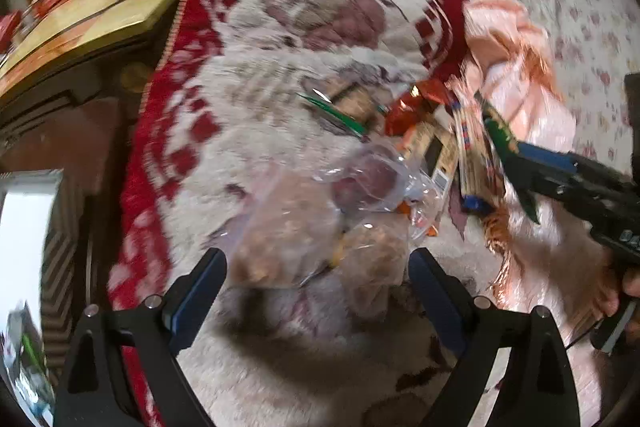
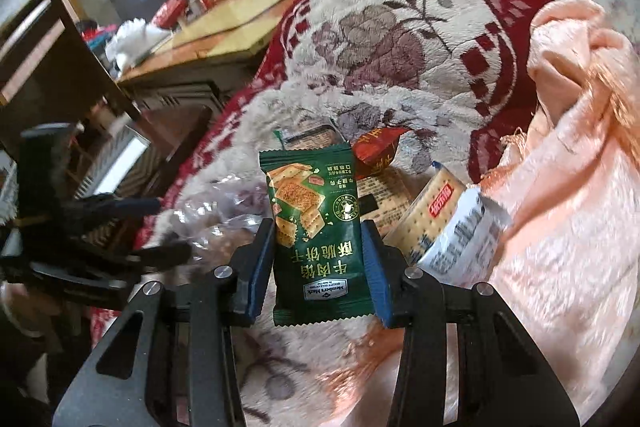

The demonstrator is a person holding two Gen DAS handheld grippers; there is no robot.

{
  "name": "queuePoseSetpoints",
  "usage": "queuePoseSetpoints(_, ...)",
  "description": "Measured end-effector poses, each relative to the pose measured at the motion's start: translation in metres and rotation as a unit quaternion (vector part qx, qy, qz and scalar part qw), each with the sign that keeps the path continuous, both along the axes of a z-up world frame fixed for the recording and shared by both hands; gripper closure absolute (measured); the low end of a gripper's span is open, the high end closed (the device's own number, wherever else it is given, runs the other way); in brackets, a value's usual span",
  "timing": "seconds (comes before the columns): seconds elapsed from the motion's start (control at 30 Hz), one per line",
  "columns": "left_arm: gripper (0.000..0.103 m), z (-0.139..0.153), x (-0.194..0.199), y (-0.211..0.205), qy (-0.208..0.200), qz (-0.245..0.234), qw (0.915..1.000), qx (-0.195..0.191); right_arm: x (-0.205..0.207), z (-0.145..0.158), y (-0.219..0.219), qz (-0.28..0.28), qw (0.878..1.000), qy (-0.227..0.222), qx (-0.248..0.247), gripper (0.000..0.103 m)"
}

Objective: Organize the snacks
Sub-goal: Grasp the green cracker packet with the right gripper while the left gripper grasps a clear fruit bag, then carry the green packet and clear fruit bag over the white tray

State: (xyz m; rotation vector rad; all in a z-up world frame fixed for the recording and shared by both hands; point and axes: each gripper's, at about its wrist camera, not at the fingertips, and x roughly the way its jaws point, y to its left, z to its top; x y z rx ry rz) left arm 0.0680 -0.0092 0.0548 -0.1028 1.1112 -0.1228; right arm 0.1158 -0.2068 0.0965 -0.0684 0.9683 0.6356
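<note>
My right gripper point(image 2: 318, 247) is shut on a green cracker packet point(image 2: 316, 223) and holds it above the floral blanket point(image 2: 380, 27); it shows at the right of the left wrist view point(image 1: 508, 143). My left gripper point(image 1: 316, 263) is open just above a clear plastic bag of snacks point(image 1: 312, 227). Behind lie a red packet point(image 2: 376, 151), a cracker sleeve point(image 2: 436, 215), a brown-label packet point(image 2: 384, 195) and another green packet point(image 2: 308, 135).
A crumpled pink cloth point(image 2: 568, 155) lies to the right of the snack pile. A wooden table point(image 2: 224, 39) with red items stands at the far left. A dark cabinet point(image 2: 48, 67) is at the left edge of the bed.
</note>
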Motion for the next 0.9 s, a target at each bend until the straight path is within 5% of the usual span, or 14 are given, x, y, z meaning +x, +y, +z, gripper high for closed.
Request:
queuePoseSetpoints(0.2, 0.007, -0.024, 0.019, -0.010, 0.025, -0.021, 0.9993, 0.018, -0.002, -0.002, -0.007, -0.018, 0.999, 0.011, 0.031, 0.062)
queuePoseSetpoints(0.43, 0.057, -0.021, 0.010, 0.008, 0.015, -0.006, 0.9998, -0.011, -0.004, -0.007, -0.006, -0.014, 0.999, 0.017, 0.037, 0.062)
queuePoseSetpoints(0.9, 0.073, 0.021, -0.050, 0.041, -0.044, 0.051, 0.9977, -0.012, -0.057, -0.006, 0.029, 0.013, 0.998, 0.014, 0.058, 0.062)
